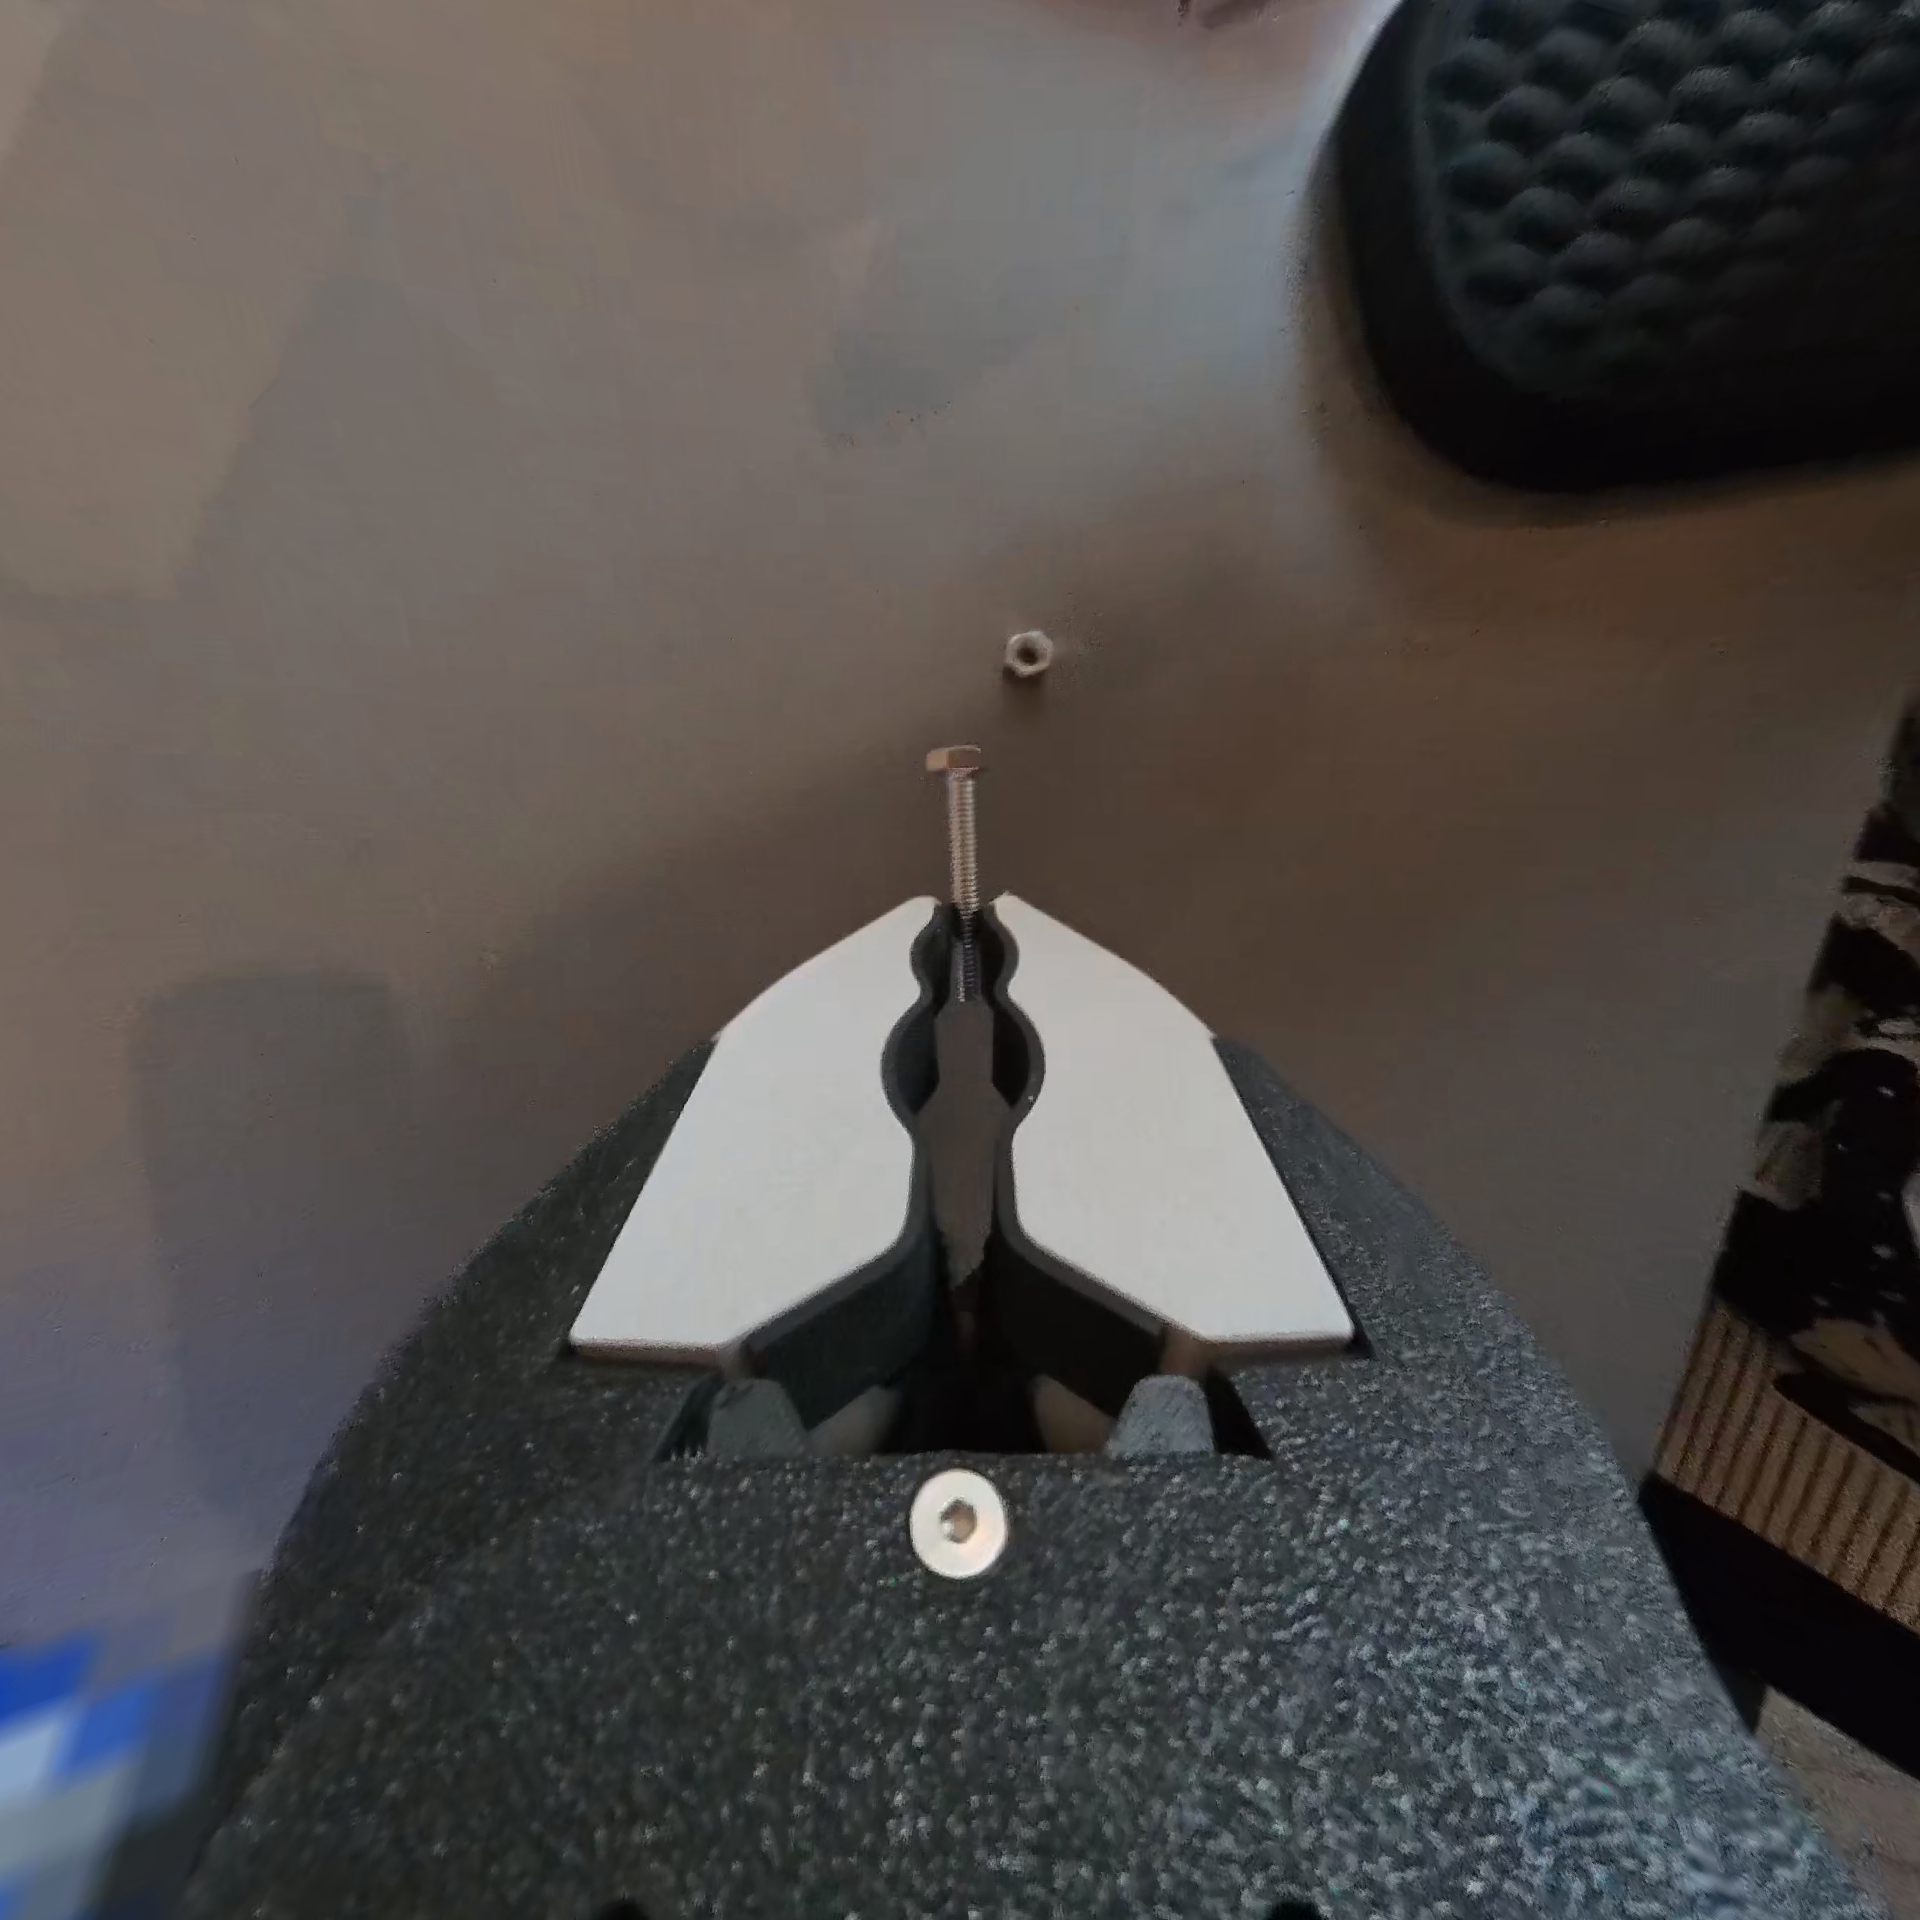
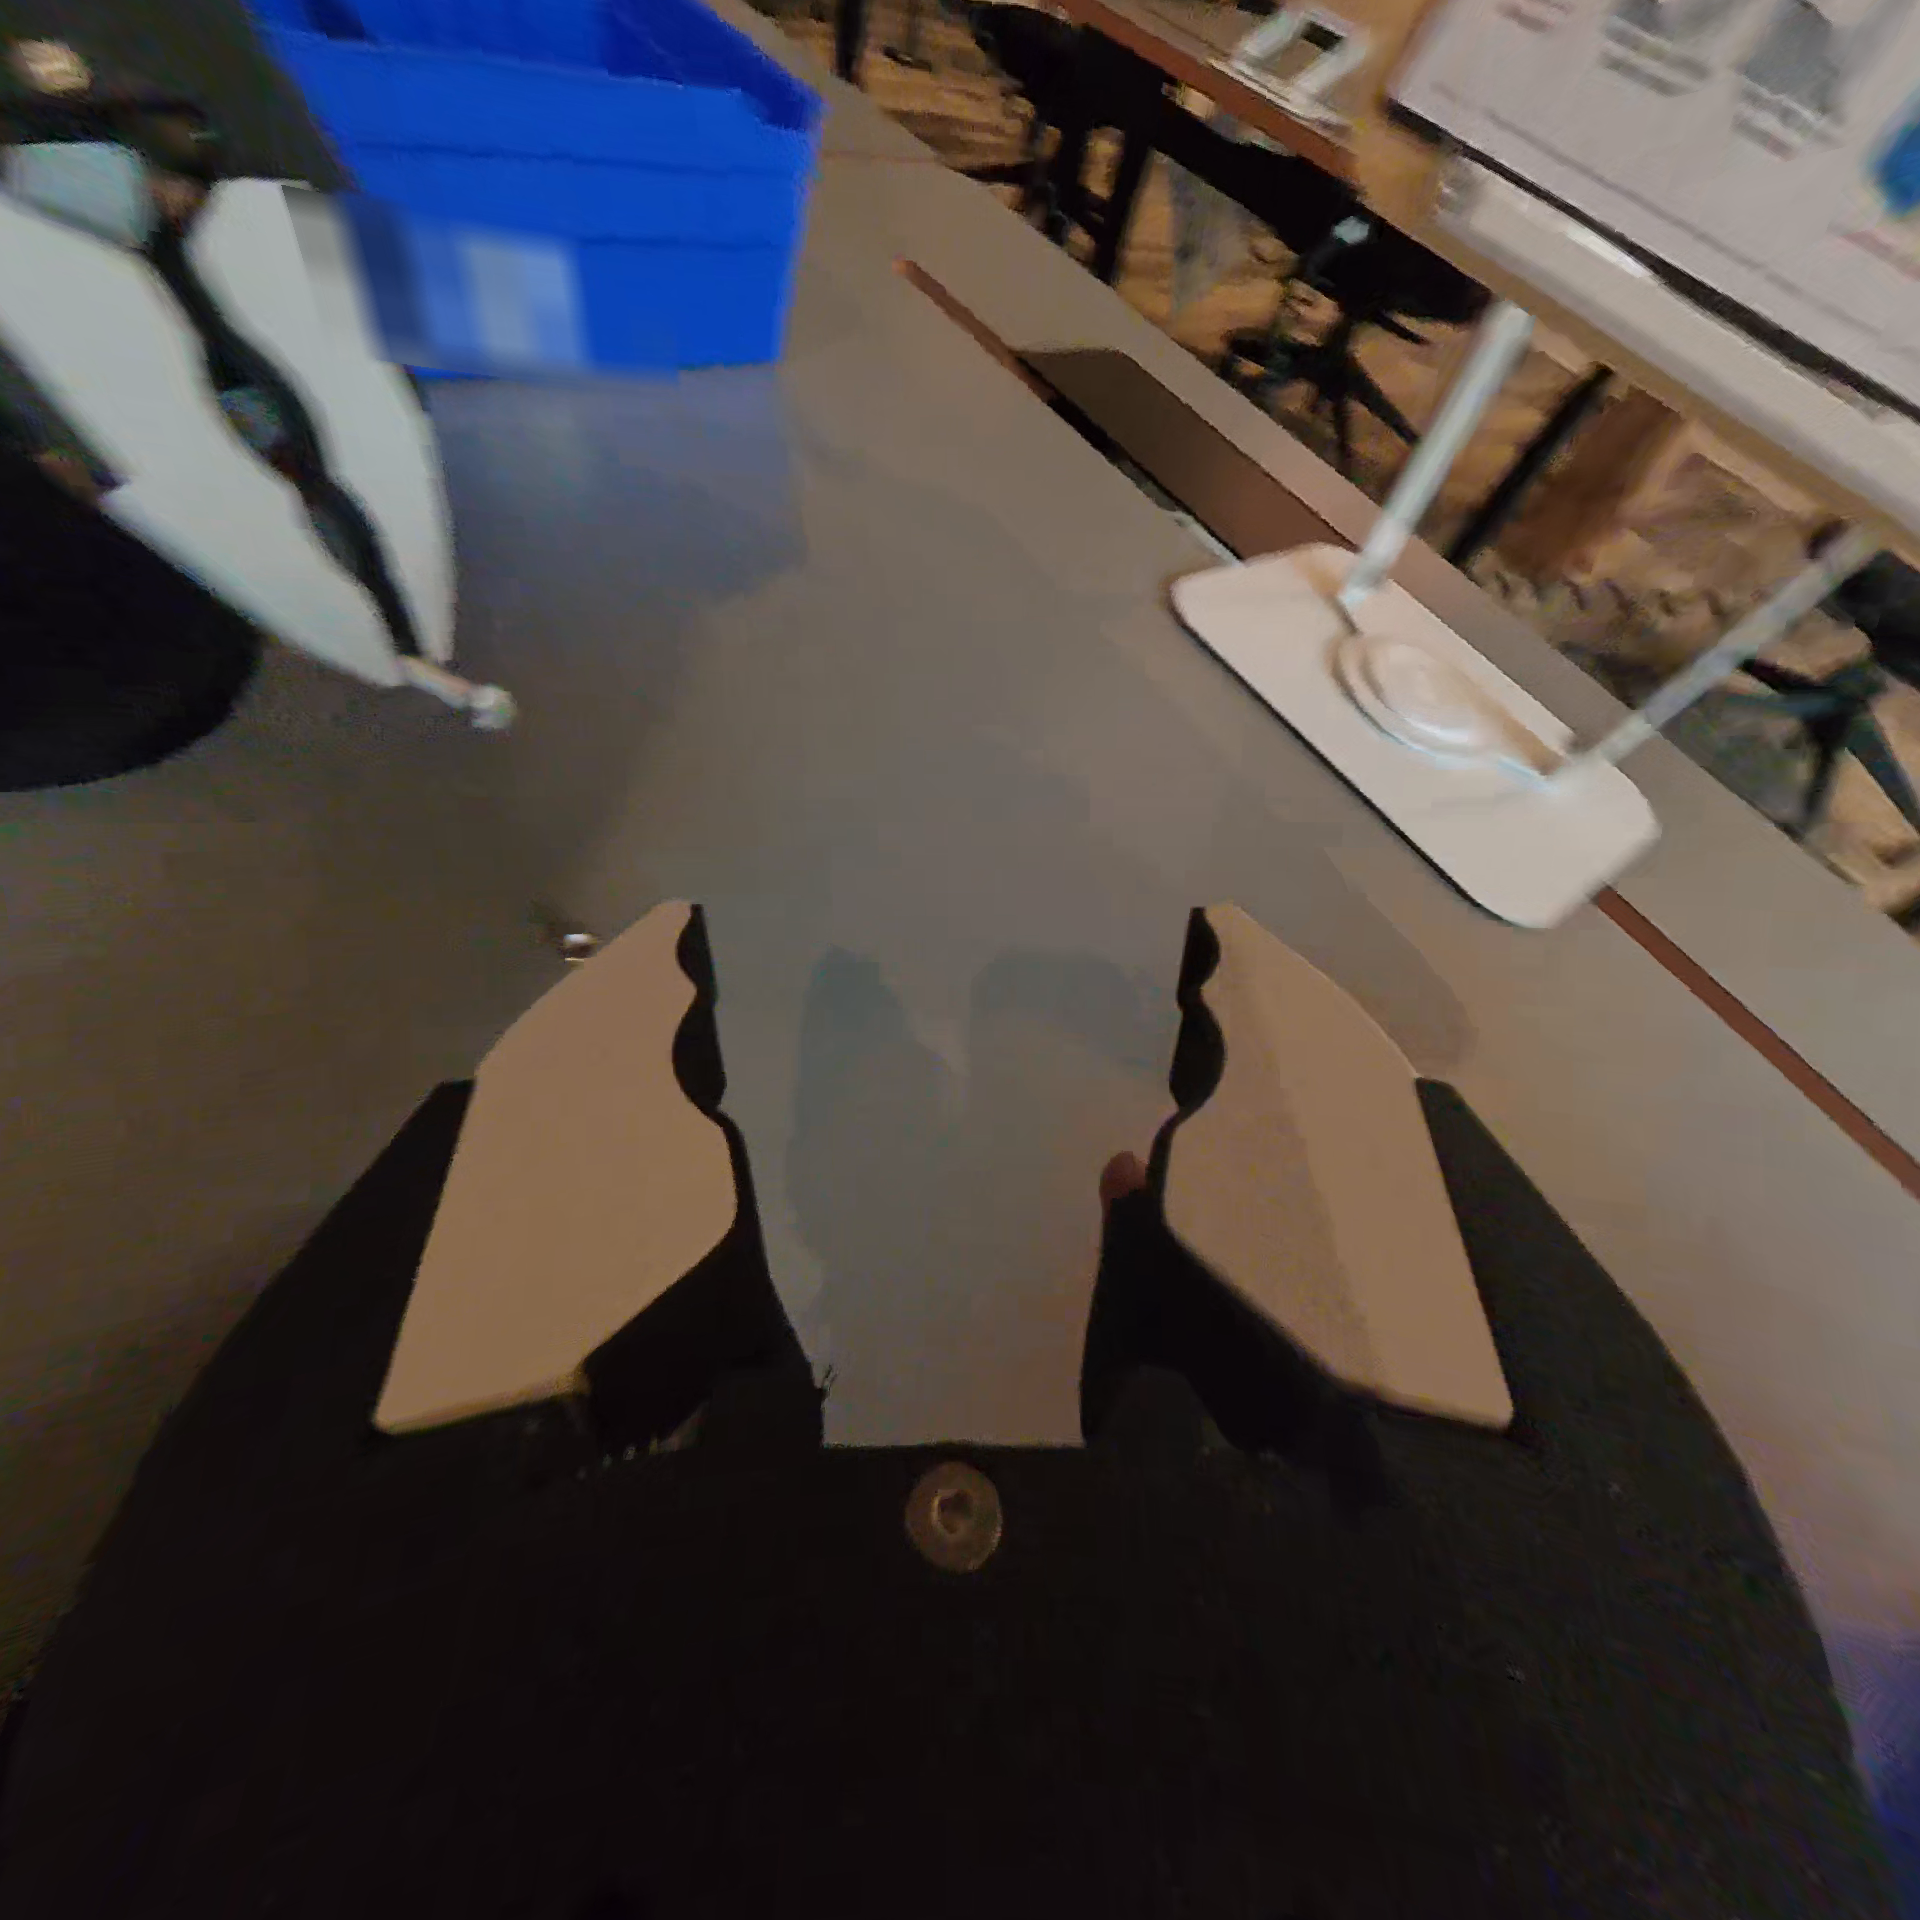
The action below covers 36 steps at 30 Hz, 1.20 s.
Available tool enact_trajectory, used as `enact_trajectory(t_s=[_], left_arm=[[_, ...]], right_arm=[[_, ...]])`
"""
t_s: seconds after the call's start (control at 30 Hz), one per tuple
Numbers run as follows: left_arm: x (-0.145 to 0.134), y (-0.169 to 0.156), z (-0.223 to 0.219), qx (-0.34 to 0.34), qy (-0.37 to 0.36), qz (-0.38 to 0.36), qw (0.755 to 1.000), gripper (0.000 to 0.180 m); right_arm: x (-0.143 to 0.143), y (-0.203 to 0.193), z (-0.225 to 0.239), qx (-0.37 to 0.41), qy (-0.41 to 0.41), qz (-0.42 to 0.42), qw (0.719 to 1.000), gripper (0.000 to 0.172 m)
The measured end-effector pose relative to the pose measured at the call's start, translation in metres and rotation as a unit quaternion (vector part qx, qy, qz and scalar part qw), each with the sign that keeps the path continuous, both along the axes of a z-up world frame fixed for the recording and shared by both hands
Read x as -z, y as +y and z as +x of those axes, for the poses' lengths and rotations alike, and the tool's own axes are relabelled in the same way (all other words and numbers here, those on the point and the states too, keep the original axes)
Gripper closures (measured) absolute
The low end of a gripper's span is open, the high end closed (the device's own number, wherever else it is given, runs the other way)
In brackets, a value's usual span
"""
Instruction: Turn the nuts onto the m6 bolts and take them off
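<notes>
My left gripper (image 1: 964, 906) is shut on the threaded end of a silver bolt (image 1: 958, 831), whose shank and hex head stick out forward past the fingertips. A small silver nut (image 1: 1023, 655) lies on the grey table (image 1: 520, 520) just beyond the bolt head, a little to the right. In the right wrist view the left gripper (image 2: 410, 665) shows at the upper left with the bolt (image 2: 462, 694) protruding from its tips. My right gripper (image 2: 945, 914) is open and empty above the table. The nut (image 2: 574, 943) lies just left of its left fingertip (image 2: 655, 935).
A blue bin (image 2: 582, 177) stands at the back left of the table. A white stand base (image 2: 1423, 727) with clear rods sits at the right near the table edge. A black textured pad (image 1: 1662, 239) lies at the far right in the left wrist view. It is some 30 centimeters from my right tips to the white stand base (image 2: 1423, 727).
</notes>
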<state>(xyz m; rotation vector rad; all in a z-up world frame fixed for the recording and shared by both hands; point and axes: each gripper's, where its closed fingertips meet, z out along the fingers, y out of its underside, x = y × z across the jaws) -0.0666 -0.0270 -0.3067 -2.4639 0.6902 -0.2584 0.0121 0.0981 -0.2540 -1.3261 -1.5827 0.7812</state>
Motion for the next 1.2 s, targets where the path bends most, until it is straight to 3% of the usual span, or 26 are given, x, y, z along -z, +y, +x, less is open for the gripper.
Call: enact_trajectory(t_s=[0.2,0.37,0.63,1.03,1.13,1.2], left_arm=[[-0.027,-0.007,0.029,0.081,0.008,0.014,0.997,0.176],[-0.033,-0.01,0.045,0.114,0.021,0.022,0.993,0.175],[-0.032,-0.013,0.052,0.129,0.015,0.023,0.991,0.176],[-0.034,-0.016,0.055,0.137,-0.005,0.024,0.99,0.175],[-0.043,-0.011,0.052,0.122,-0.027,0.057,0.991,0.173],[-0.059,-0.003,0.05,0.107,-0.064,0.114,0.986,0.158]], right_arm=[[-0.002,-0.083,-0.015,-0.189,-0.016,-0.007,0.982,0.1],[0.007,-0.113,-0.018,-0.265,-0.059,0.042,0.961,0.118],[0.012,-0.127,-0.019,-0.309,-0.088,0.064,0.945,0.147],[0.016,-0.132,-0.018,-0.331,-0.101,0.056,0.936,0.161],[0.005,-0.128,-0.021,-0.317,-0.069,0.039,0.945,0.162],[-0.009,-0.121,-0.023,-0.302,-0.031,0.016,0.953,0.162]])
